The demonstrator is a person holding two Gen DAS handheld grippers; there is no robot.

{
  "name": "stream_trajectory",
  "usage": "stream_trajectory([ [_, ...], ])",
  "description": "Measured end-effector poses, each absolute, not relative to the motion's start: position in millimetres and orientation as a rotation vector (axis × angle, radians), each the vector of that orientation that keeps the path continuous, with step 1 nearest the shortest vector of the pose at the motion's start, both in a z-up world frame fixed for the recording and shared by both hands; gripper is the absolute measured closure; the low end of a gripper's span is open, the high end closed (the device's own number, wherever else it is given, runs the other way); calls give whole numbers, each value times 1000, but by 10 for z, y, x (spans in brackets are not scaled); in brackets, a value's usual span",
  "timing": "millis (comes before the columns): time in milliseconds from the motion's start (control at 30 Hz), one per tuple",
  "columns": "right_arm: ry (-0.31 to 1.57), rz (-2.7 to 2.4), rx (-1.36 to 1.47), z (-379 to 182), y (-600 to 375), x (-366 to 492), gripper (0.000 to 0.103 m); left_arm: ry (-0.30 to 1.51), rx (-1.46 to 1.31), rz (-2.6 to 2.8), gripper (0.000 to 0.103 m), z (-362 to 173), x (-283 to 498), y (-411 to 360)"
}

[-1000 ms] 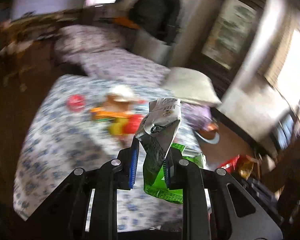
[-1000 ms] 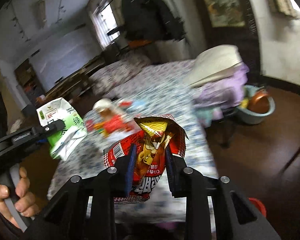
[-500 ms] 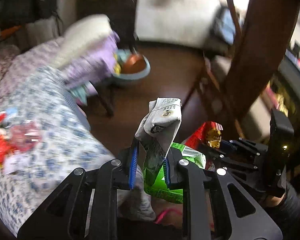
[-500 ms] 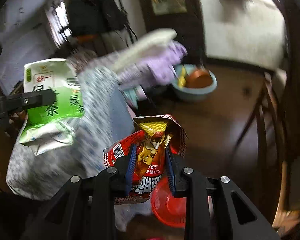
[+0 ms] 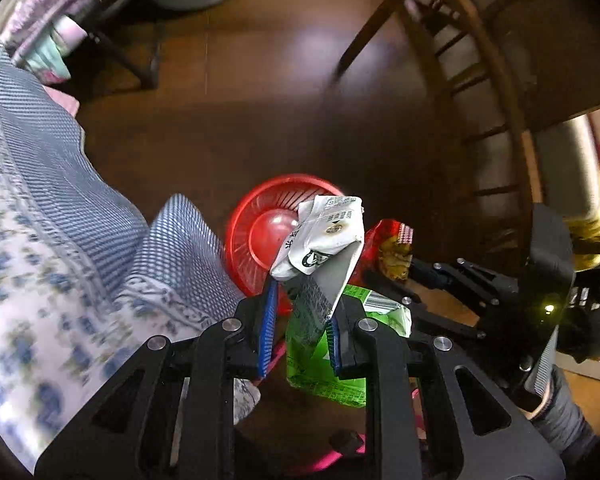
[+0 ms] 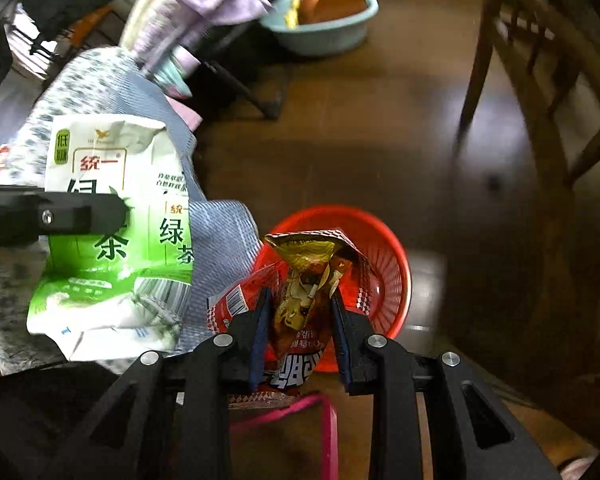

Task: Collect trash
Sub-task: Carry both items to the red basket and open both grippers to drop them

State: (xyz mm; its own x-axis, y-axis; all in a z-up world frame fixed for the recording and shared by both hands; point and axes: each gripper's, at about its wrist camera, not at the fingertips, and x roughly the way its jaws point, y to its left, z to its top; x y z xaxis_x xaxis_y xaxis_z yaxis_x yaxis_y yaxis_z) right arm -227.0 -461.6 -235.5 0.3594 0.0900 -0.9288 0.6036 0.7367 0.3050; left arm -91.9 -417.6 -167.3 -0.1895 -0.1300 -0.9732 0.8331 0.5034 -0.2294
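Dark wooden floor fills both views, with one red basket standing on it beside the bed's blue-patterned cover. Two grippers each carry one piece of trash above it. The left gripper has its jaws clamped on a crumpled green tea carton; the right gripper pinches a red noodle wrapper. One teal basin sits far off, its contents hard to make out.

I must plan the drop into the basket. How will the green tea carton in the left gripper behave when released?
The green tea carton looks crushed and creased, so probably empty and light. It may flutter or tumble and miss the red basket. Its flattened shape should not roll.
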Motion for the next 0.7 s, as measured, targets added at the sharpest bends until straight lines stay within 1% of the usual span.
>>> stream_trajectory([
  [33, 1186, -369, 699, -2422, -4610, -2265, 74, 1534, 649, -965, 80, -1778, -920, -4185],
  [100, 1197, -366, 703, -2513, -4587, -2243, 70, 1579, 628, -937, 80, -1954, -879, -4171],
  [200, 1199, -392, 692, -2632, -4604, -2243, 62, 1625, 600, -918, 73, -2125, -839, -4227],
  [233, 1192, -400, 690, -2670, -4628, -2250, 52, 1641, 597, -917, 67, -2164, -838, -4220],
  [267, 1181, -416, 685, -2680, -4636, -2265, 45, 1650, 595, -915, 54, -2186, -826, -4217],
  [333, 1171, -422, 685, -2685, -4647, -2287, 43, 1632, 590, -912, 39, -2168, -817, -4220],
  [367, 1170, -425, 685, -2681, -4651, -2293, 43, 1614, 582, -917, 36, -2149, -808, -4226],
  [500, 1162, -446, 675, -2620, -4717, -2299, 43, 1595, 557, -929, 35, -2071, -792, -4193],
  [600, 1128, -471, 654, -2416, -4747, -2362, 40, 1538, 560, -940, 35, -1930, -805, -4187],
  [633, 1103, -480, 637, -2282, -4743, -2364, 38, 1492, 555, -948, 35, -1810, -814, -4164],
  [700, 1053, -496, 595, -2030, -4765, -2371, 29, 1404, 522, -969, 35, -1549, -828, -4100],
])
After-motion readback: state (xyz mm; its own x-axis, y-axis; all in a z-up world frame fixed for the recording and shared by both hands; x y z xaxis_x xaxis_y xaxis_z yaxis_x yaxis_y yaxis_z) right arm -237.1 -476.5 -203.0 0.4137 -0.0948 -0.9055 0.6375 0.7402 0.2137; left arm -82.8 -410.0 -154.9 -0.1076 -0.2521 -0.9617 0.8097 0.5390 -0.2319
